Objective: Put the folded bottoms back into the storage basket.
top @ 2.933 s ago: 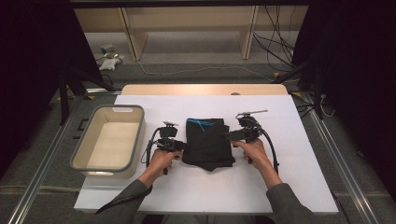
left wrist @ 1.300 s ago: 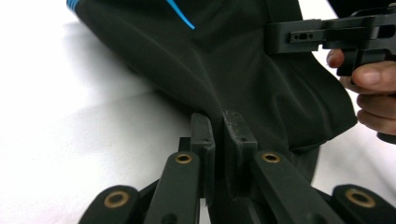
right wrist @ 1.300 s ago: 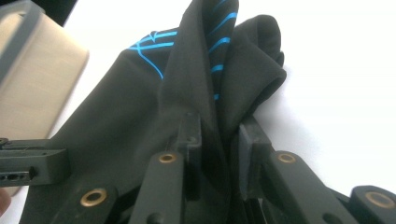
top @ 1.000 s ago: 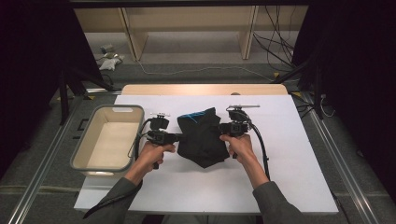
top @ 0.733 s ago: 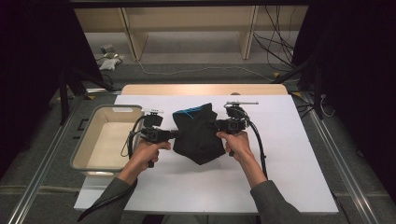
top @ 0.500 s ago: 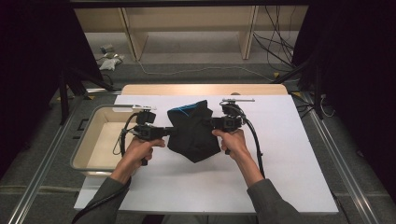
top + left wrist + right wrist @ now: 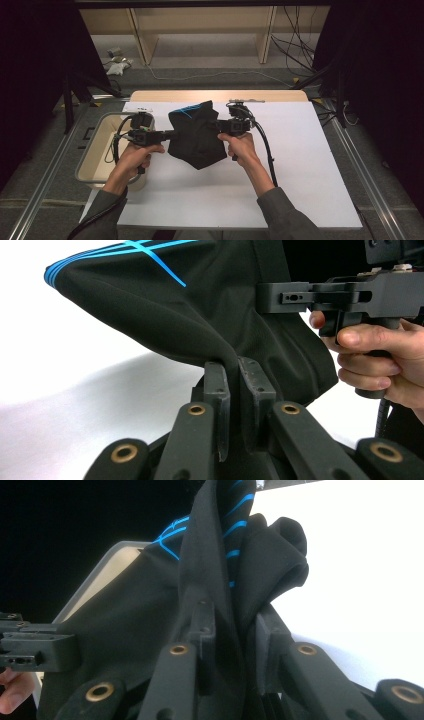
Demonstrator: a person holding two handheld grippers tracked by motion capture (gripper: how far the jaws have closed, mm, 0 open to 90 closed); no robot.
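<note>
Black garment (image 7: pixel 196 135) with thin blue stripes, folded and bunched, held aloft above the white counter (image 7: pixel 300 165), its sides pinched and its lower corner hanging to a point.

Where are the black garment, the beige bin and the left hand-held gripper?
black garment (image 7: pixel 196 142), high view, middle of the hanging cloth.
beige bin (image 7: pixel 88 159), high view, its left wall.
left hand-held gripper (image 7: pixel 235 371), left gripper view, between its fingertips, shut on the cloth.
</note>
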